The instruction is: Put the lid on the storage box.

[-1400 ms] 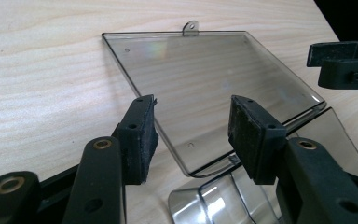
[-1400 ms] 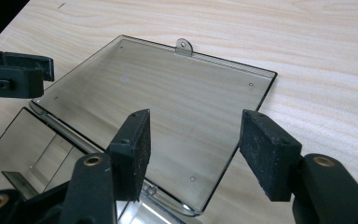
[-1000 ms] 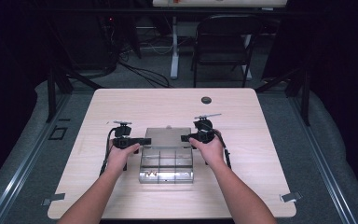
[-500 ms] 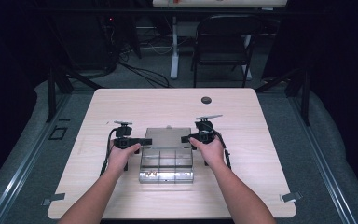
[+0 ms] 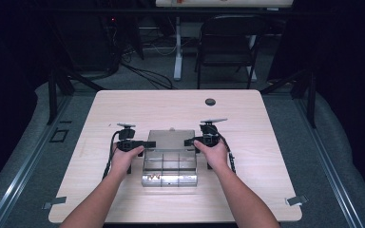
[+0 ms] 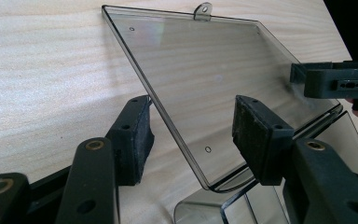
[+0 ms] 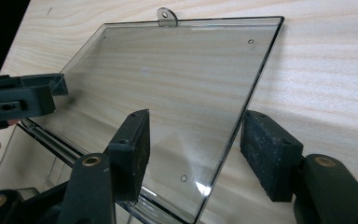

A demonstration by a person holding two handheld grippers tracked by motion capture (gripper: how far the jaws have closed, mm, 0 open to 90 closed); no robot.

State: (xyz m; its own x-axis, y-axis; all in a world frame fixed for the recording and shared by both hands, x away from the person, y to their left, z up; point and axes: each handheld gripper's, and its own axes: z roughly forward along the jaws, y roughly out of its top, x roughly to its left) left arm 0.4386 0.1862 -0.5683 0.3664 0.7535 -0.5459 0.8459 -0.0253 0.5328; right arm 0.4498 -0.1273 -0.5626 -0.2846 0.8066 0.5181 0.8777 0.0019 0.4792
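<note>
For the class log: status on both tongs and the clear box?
Left tongs just opened, astride lid's side edge, pads off. Right tongs open likewise. Clear box lid laid back flat. Nothing in the way.

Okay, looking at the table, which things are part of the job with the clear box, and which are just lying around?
In the job:
clear box, standing open
its lid, folded back flat on the table
left gripper, jaws open astride the lid's edge, having just been opening
right gripper, jaws open astride the other edge

Lying about:
round dark cap in the tabletop
chair behind the table
</note>
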